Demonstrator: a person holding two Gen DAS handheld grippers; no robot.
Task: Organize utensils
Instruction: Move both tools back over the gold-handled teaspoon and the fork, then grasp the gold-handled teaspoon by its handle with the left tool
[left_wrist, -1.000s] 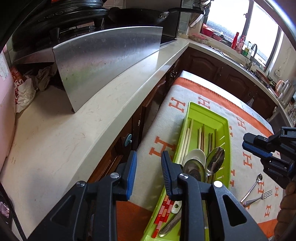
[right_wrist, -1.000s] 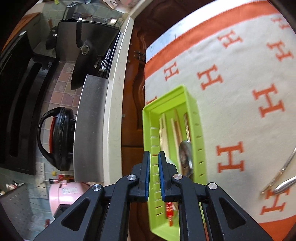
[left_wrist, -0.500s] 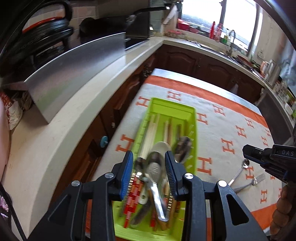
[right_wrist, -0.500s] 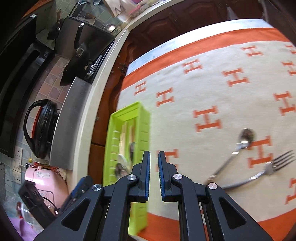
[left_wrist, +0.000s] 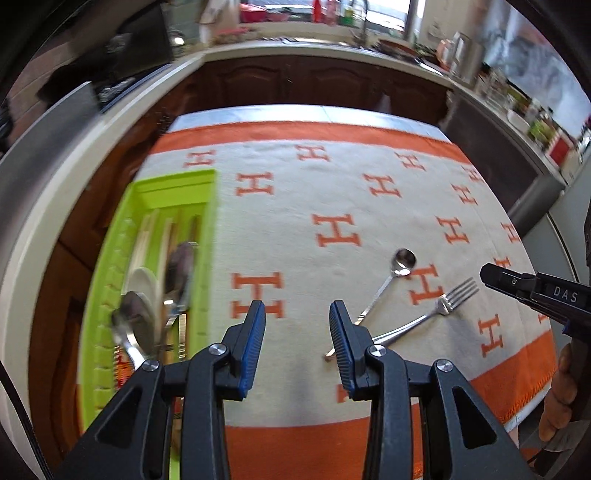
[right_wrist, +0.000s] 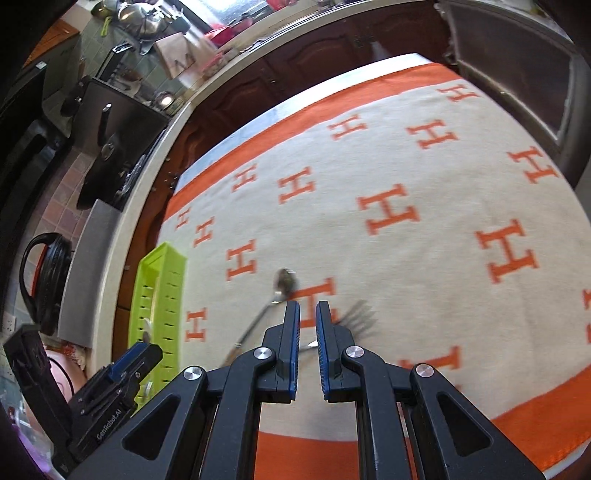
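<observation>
Hovering nearest the camera in the left wrist view, the left gripper (left_wrist: 297, 310) has its jaws spread with nothing between them, and they have just been opening; under them lies the cream cloth (left_wrist: 332, 195) with orange H marks and an orange border. Just beyond its right finger, a fork (left_wrist: 428, 316) and a small spoon (left_wrist: 391, 280) lie crossed on the cloth, handles toward the near edge, bowl and tines pointing away. To the right, the right gripper (right_wrist: 308, 306) hangs over the same pair; its jaws are nearly pressed together, only a narrow slit between the blue pads, gripping nothing. A person's hand (left_wrist: 557, 391) shows at the right edge beneath it. On the left side of the cloth, well apart from the loose fork and spoon, sits the green tray (left_wrist: 207, 236), holding spoons and what look like chopsticks, though blur makes them hard to sort. Farther off, a pale counter (left_wrist: 66, 177) runs along the left and back, with dark wooden cabinets (left_wrist: 314, 85) below it.
</observation>
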